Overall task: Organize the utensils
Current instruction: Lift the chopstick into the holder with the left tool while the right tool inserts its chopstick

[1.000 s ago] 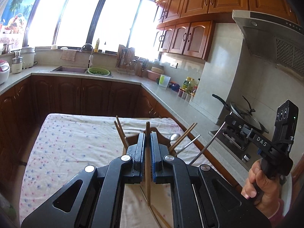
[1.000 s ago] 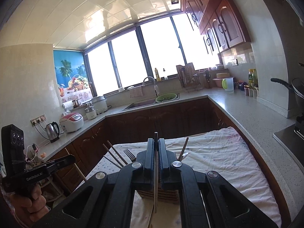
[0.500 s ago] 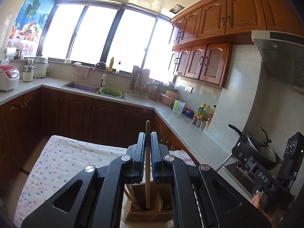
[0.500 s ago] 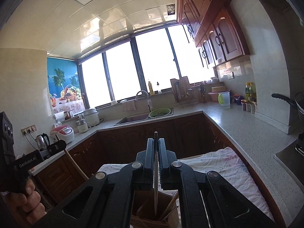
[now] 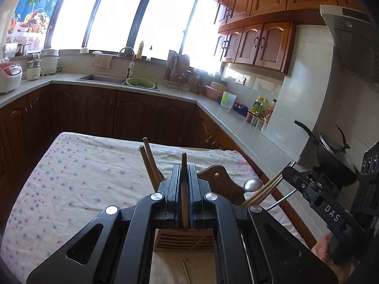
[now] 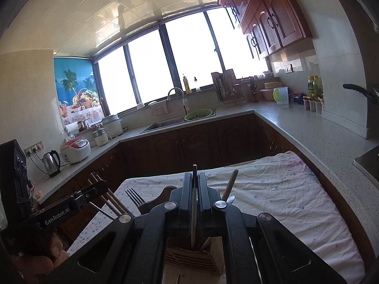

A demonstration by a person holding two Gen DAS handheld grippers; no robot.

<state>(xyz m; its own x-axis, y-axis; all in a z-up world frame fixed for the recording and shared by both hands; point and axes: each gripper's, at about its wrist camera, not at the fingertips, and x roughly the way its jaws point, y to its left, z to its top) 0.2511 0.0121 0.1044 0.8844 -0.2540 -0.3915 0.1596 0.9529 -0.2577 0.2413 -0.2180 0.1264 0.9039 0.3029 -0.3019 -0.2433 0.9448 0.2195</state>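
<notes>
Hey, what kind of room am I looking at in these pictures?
A home kitchen, most likely. A sink with a curved metal tap sits under the wide window, brown wooden wall cabinets line the right wall, and a white and red rice cooker stands on the grey stone countertop.

White tablecloth with blue and pink speckles; green colander.

Table under speckled cloth; wooden utensil holder on it

Home kitchen.
Sink under the windows at upper centre, wood cabinets upper right, rice cooker far left, pan at right.
</notes>
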